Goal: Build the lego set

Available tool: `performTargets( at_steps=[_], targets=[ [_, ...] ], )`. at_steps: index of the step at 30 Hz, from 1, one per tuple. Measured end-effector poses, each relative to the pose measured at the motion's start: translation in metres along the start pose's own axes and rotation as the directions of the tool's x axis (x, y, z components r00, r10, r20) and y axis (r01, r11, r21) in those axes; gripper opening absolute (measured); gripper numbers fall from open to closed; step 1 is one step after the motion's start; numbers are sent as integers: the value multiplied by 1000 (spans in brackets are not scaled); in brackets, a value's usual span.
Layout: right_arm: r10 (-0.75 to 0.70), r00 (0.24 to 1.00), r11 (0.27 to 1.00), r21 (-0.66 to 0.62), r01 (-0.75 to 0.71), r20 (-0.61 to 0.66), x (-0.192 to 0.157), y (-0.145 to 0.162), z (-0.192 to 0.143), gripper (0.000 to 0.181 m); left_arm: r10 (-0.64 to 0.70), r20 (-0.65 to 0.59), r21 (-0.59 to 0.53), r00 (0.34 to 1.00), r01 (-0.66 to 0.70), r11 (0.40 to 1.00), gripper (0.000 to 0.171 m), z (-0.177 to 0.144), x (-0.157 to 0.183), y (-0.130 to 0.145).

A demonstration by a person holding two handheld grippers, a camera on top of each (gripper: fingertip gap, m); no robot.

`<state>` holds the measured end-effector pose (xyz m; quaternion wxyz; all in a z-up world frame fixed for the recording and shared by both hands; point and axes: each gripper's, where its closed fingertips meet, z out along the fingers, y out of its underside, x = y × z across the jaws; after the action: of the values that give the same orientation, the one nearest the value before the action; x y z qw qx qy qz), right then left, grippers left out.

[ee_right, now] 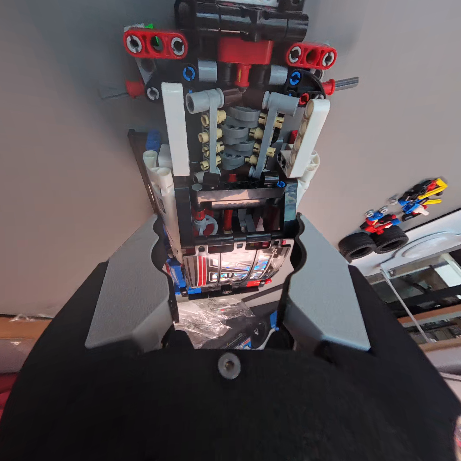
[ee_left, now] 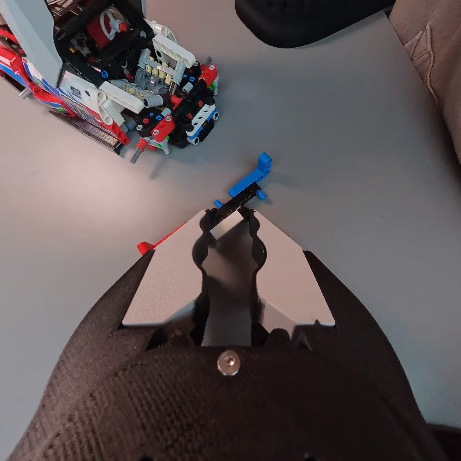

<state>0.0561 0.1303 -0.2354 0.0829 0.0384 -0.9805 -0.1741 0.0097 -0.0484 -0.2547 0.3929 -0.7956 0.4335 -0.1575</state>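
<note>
The left gripper is down over the smooth grey table, its black wavy-edged fingertips closed in narrow on a slim black beam with round pin holes. That beam is joined to a bright blue L-shaped beam, and small blue pins poke out at either end of the little assembly. Whether the piece is lifted clear of the table or resting on it, I cannot tell. A thin red part peeks out from behind the left finger's flat grey panel, lying on the table.

Far left in that view sits the lego vehicle, a dense, knobbly build of black, white, red and grey beams, with grey axles sticking out at its near corner.

Over in the right wrist view, the right gripper has the same vehicle between its fingers. The jaws stand wide, one on each flank of the cab section, where a glossy stickered panel of red, white and blue catches the light; they look pressed against the sides. Ahead runs the engine bay: grey rods lined with tan pins, white beams on both sides, red three-hole beams at the far corners.

Far right lie two ribbed black rubber tyres and a loose cluster of red, blue and yellow pieces. Crinkled clear plastic bags show below the vehicle.
</note>
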Motion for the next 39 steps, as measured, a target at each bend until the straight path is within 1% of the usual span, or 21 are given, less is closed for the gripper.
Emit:
performTargets(
  at_steps=[1, 2, 3, 4, 5, 6, 7, 9, 10, 12, 13, 14, 15, 17, 18, 19, 22, 24, 27, 33, 39],
  targets=[
    [9, 1000, 1000, -1, -9, -20, 1, -1, -1, 102, 4, 5, -2, 1000, -4, 1000, 30, 1, 1, -1],
    [68, 997, 997, 21, -68, -34, 3, -3, -3, 105, 5, 15, -2, 1000, -5, 1000, 30, 1, 1, -1],
    [172, 985, 984, 59, -170, -28, 3, -5, -7, 112, 5, 30, -1, 1000, -5, 1000, 30, 2, 0, -2],
    [295, 955, 950, 110, -293, -6, 2, -8, -13, 113, 4, 45, -4, 999, -4, 1000, 30, 2, -1, -2],
    [428, 904, 885, 191, -424, 25, 3, -13, -22, 110, 4, 63, -12, 998, -3, 1000, 31, 2, -3, -1],
    [562, 825, 781, 288, -554, 63, 5, -18, -32, 108, 2, 76, -19, 997, 0, 1000, 31, 2, -5, -1],
    [681, 724, 648, 372, -664, 107, 7, -21, -41, 107, -2, 78, -22, 997, 4, 1000, 34, 2, -5, -1],
    [843, 516, 390, 484, -783, 154, 7, -11, -52, 105, -11, 73, -17, 997, 12, 1000, 38, 1, -5, -2],
    [891, 426, 297, 510, -807, 155, 2, -2, -51, 105, -11, 72, -16, 997, 12, 1000, 38, 0, -6, -1],
    [952, 272, 154, 541, -827, 144, -13, 14, -40, 108, -13, 68, -19, 998, 15, 1000, 39, -2, -7, 0],
    [963, 214, 87, 559, -824, 165, -20, 15, -34, 109, -23, 59, -13, 998, 24, 1000, 39, -2, -7, -1],
    [962, 167, 14, 570, -821, 217, -25, 11, -27, 113, -39, 42, -7, 998, 40, 999, 39, -1, -6, -1],
    [964, 128, -44, 613, -789, 235, -22, 11, -25, 120, -57, 35, -5, 998, 57, 998, 38, 0, -6, 0],
    [965, 90, -99, 658, -746, 247, -16, 15, -26, 116, -71, 51, 0, 996, 71, 997, 37, 5, -7, 0],
    [962, 80, -120, 666, -736, 261, -12, 16, -27, 114, -72, 51, -2, 996, 72, 997, 37, 6, -5, -2],
    [961, 85, -118, 670, -733, 262, -9, 17, -27, 111, -72, 56, -9, 996, 73, 997, 36, 7, -4, -3],
    [963, 136, -56, 667, -743, 232, 1, 18, -24, 105, -78, 102, -44, 992, 83, 996, 35, 10, -4, -5],
    [957, 169, -32, 669, -742, 234, 11, 15, -24, 101, -92, 137, -64, 986, 101, 993, 35, 10, -5, -4],
    [954, 192, -11, 671, -741, 228, 27, 8, -24, 96, -129, 205, -80, 970, 148, 986, 34, 8, -7, -2],
    [942, 243, 7, 711, -703, 231, 58, -8, -26, 96, -196, 282, -75, 939, 226, 971, 34, 2, -2, 2],
    [913, 335, 60, 733, -678, 235, 75, -13, -25, 96, -262, 316, -74, 912, 299, 951, 34, 0, 2, 3]
  ],
)
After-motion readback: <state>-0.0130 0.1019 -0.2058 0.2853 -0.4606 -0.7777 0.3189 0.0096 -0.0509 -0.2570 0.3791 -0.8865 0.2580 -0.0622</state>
